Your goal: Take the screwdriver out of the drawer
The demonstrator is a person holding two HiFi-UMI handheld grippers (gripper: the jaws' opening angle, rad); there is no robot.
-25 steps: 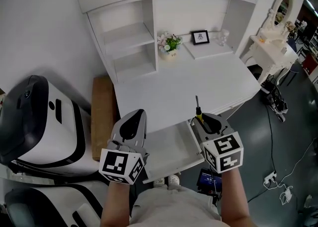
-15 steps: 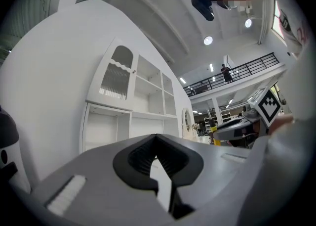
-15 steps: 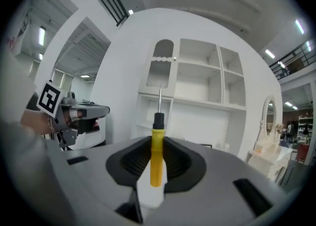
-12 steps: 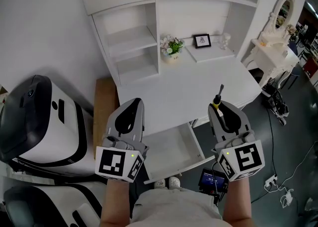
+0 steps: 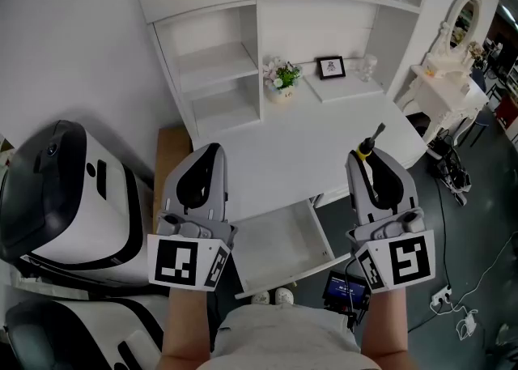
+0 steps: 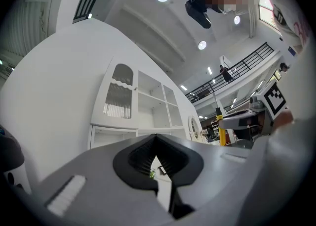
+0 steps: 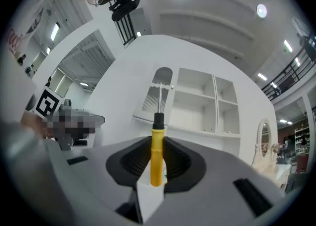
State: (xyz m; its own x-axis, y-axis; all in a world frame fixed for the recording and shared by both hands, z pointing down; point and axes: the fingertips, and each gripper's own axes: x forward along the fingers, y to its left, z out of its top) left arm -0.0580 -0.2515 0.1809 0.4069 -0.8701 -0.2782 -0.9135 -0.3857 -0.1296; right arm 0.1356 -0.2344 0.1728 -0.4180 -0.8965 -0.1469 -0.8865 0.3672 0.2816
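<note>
The screwdriver (image 5: 369,147) has a yellow handle, a black collar and a thin metal shaft. My right gripper (image 5: 366,155) is shut on its handle and holds it in the air, to the right of the open white drawer (image 5: 275,244). In the right gripper view the screwdriver (image 7: 156,157) stands upright between the black pads of the right gripper (image 7: 157,143), with its shaft pointing away. My left gripper (image 5: 205,151) hovers over the drawer's left side, its jaws together and holding nothing. The left gripper (image 6: 157,139) shows its tips meeting in its own view.
The white desk (image 5: 307,138) carries a small flower pot (image 5: 280,77) and a picture frame (image 5: 330,66), under a white shelf unit (image 5: 217,77). A white and black machine (image 5: 69,198) and a brown box (image 5: 167,167) stand at the left. A white vanity (image 5: 445,65) is at the right.
Both grippers have risen. The right one has carried the screwdriver up and to the right, away from the drawer, and tipped its shaft further up. The left gripper stays shut.
</note>
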